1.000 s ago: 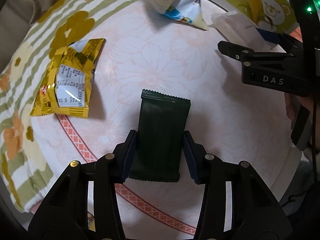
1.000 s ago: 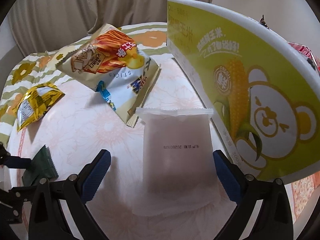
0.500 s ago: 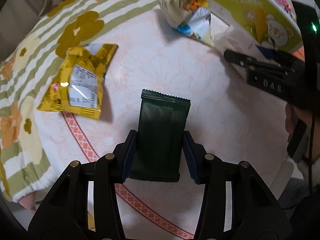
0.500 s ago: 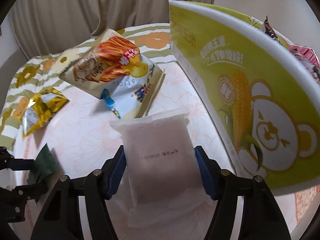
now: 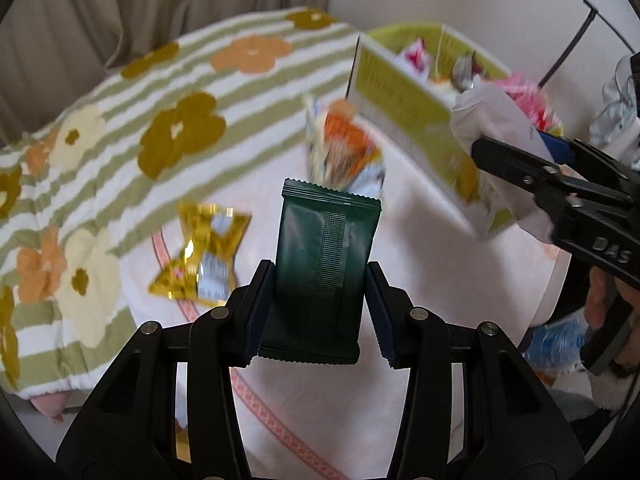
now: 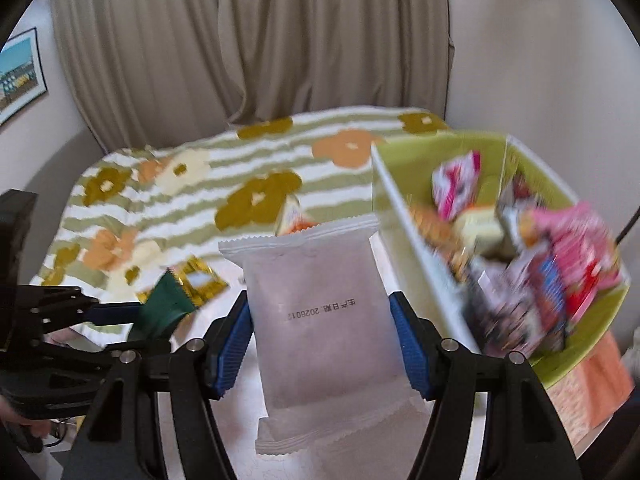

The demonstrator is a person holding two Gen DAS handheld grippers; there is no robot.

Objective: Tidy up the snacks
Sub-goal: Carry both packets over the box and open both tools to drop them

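My left gripper (image 5: 318,312) is shut on a dark green snack packet (image 5: 324,264) and holds it lifted above the table. My right gripper (image 6: 320,344) is shut on a white frosted snack packet (image 6: 320,320), also lifted. The right gripper with the white packet (image 5: 496,128) shows at the right of the left wrist view, beside the yellow-green snack box (image 5: 404,108). The box (image 6: 416,248) is to the right in the right wrist view, full of several colourful packets. The green packet (image 6: 164,304) in the left gripper shows at the left there.
A gold packet (image 5: 200,256) and an orange-and-white chip bag (image 5: 344,156) lie on the pink round table (image 5: 304,416). A striped flowered cloth (image 5: 120,140) covers a surface behind the table. Curtains (image 6: 280,48) hang at the back.
Both grippers have lifted their packets off the table and tilted up, so the box's inside and the curtains now show. The right gripper shut on the white packet within the last second.
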